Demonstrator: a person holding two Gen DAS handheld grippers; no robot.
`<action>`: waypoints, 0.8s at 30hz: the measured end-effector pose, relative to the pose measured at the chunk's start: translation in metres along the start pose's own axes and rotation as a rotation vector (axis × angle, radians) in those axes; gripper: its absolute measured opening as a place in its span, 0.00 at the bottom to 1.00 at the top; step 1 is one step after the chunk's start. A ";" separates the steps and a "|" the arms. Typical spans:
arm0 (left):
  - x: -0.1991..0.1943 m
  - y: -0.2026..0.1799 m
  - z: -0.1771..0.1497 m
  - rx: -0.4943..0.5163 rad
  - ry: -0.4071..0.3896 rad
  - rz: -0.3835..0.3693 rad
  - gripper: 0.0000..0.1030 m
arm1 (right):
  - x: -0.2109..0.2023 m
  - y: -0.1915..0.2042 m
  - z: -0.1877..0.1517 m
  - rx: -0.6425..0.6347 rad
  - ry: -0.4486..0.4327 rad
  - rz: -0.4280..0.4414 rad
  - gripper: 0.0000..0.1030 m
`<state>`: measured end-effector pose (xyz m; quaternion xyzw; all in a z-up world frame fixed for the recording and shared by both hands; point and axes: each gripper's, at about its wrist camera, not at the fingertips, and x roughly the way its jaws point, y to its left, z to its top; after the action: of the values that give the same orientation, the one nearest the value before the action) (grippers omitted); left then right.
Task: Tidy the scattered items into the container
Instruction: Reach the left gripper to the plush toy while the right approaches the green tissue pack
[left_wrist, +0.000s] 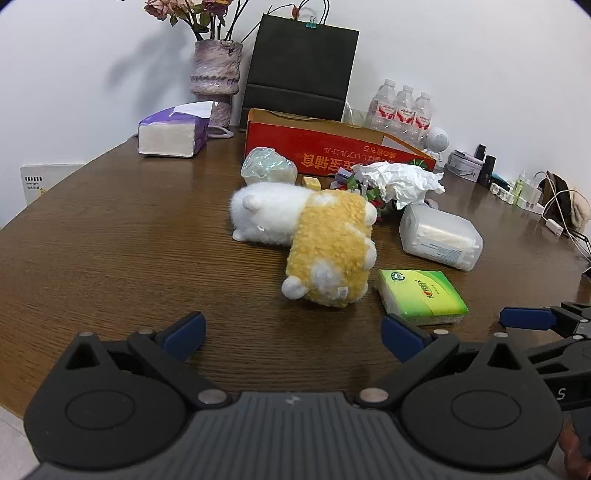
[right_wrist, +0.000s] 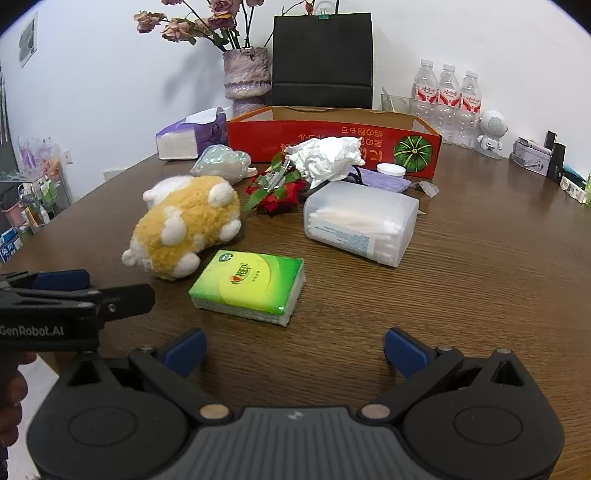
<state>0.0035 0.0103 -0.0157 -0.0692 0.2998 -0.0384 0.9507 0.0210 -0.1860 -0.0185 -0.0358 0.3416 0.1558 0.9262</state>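
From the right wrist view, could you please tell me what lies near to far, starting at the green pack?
Green tissue pack → cotton swab box → crumpled white tissue → red cardboard box → black paper bag.

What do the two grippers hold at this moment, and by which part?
Nothing is held. The left gripper and the right gripper both have open jaws above the bare wooden table, short of the green tissue pack and the plush toy.
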 end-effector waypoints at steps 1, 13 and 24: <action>0.000 0.000 0.000 0.001 -0.001 -0.002 1.00 | 0.000 0.001 0.000 -0.002 0.001 -0.001 1.00; -0.002 0.002 -0.002 0.009 -0.012 -0.010 1.00 | 0.002 0.009 0.002 -0.027 0.003 -0.009 1.00; -0.003 0.005 0.013 0.016 -0.035 -0.045 1.00 | 0.015 0.027 0.011 -0.024 -0.013 -0.015 1.00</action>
<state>0.0090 0.0171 -0.0041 -0.0688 0.2812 -0.0608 0.9553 0.0300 -0.1546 -0.0186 -0.0485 0.3335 0.1532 0.9290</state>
